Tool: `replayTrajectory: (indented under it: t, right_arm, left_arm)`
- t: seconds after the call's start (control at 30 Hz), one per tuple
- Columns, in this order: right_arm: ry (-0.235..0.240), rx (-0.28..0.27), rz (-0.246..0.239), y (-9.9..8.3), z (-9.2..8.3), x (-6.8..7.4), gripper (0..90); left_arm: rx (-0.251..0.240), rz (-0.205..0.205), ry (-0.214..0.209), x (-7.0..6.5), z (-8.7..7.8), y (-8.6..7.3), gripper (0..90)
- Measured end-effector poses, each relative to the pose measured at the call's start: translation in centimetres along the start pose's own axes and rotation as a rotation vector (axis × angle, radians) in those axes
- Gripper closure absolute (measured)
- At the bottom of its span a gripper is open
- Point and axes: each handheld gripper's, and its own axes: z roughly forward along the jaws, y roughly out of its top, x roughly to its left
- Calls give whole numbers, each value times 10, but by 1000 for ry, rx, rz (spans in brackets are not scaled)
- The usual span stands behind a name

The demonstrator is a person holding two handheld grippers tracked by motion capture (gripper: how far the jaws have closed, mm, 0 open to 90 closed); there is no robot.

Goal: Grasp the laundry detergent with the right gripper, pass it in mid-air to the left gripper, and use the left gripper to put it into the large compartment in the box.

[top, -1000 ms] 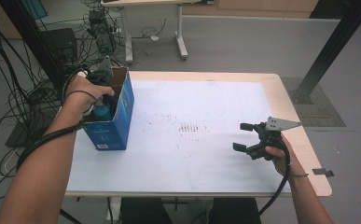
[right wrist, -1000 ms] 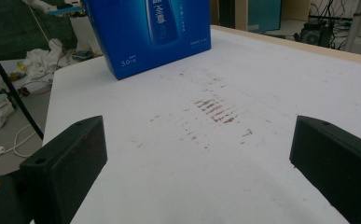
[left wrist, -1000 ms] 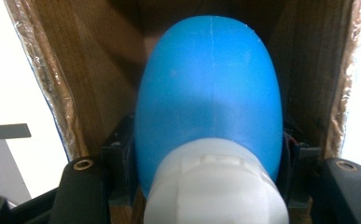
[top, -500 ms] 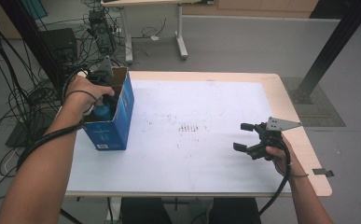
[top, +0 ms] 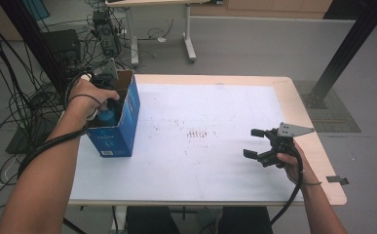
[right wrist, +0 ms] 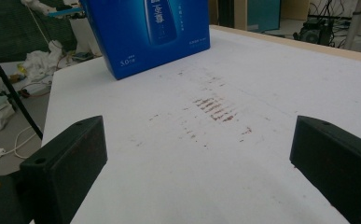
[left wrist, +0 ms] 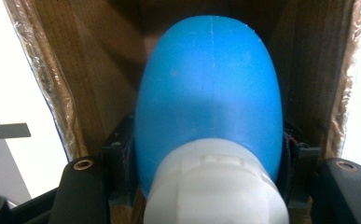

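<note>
The table (top: 210, 190) carried an open blue box (top: 120, 127) at its left edge. Inside the box stood a bottle (left wrist: 209, 88), blue with a white cap, smooth and rounded. It was judged rigid, fairly light and slippery; best gripped at the shoulder beside the cap. The left gripper (left wrist: 206, 161) clamped it there. The right gripper (top: 254, 143) hovered well apart, jaws wide, empty.

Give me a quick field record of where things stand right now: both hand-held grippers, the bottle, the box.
left hand-held gripper: inside the box, shut on the blue bottle
blue bottle: white cap toward the camera, body between the brown inner walls
blue box: open-topped, upright at the table's left edge
right hand-held gripper: open, empty, over the white table
</note>
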Motion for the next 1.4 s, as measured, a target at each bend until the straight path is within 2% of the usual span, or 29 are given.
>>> replayTrajectory:
  t: [0.7, 0.97, 1.2, 1.4]
  right_arm:
    - [5, -1, 0, 0, 3, 1, 38]
    - [6, -2, 1, 0, 3, 1, 38]
    - [5, 0, 2, 0, 4, 1, 37]
    - [7, -4, -1, 1, 6, 2, 37]
  left_arm:
    - [3, 7, -10, -1, 1, 0, 368]
    - [2, -2, -14, 2, 0, -1, 334]
    - [-10, 7, -30, 0, -15, -4, 348]
    - [-20, 16, -27, -2, -27, -7, 346]
